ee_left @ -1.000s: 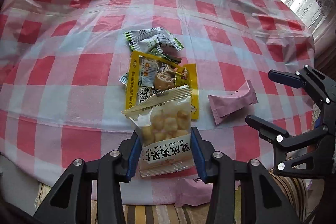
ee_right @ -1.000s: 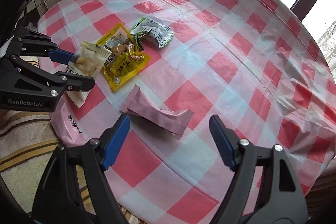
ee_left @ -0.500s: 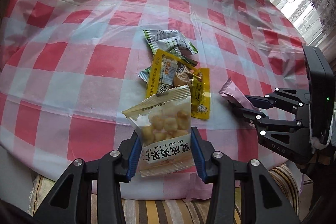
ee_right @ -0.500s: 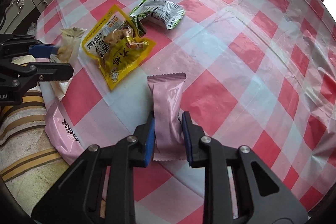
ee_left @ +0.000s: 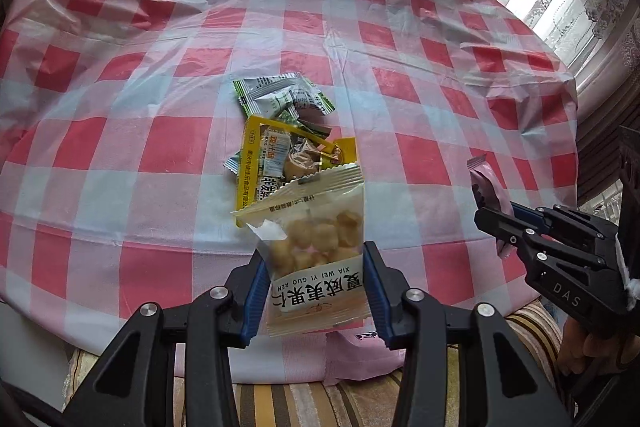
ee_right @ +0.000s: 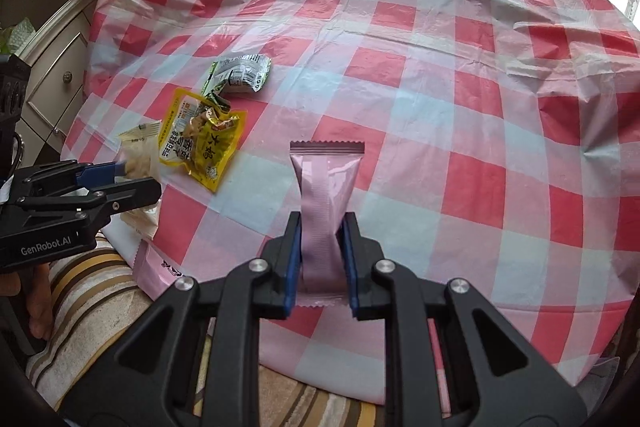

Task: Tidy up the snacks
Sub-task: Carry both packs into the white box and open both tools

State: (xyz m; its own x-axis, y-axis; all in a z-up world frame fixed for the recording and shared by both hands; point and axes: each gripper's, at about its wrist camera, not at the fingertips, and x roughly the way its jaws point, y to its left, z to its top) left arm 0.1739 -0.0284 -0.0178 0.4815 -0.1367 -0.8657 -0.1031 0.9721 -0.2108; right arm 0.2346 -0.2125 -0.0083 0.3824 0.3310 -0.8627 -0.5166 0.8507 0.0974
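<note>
Left hand-held gripper [ee_left: 316, 291] clamped on clear plastic pouch of pale yellow nut pieces with white label [ee_left: 316, 255], blue pads pressing both side edges at label height, pouch top fanning out beyond the fingertips, raised over near edge of tabletop [ee_left: 120, 147] in red-and-white checked plastic cloth. Right hand-held gripper [ee_right: 320, 263] jaws closing narrow on pink foil snack bar wrapper [ee_right: 326, 187], lower half pinched between the pads, crimped top end sticking forward past the fingertips, clear of the cloth. Same wrapper seen from left wrist view at far right, poking up out of the right gripper. Left lying on tabletop: yellow plastic snack packet [ee_right: 200, 143] just beyond the pouch, crumpled green-and-silver foil packets [ee_right: 240, 73] touching its far edge. Pink plastic bag [ee_right: 160, 267] hanging at table's near edge, over striped cushion [ee_right: 92, 291].
</note>
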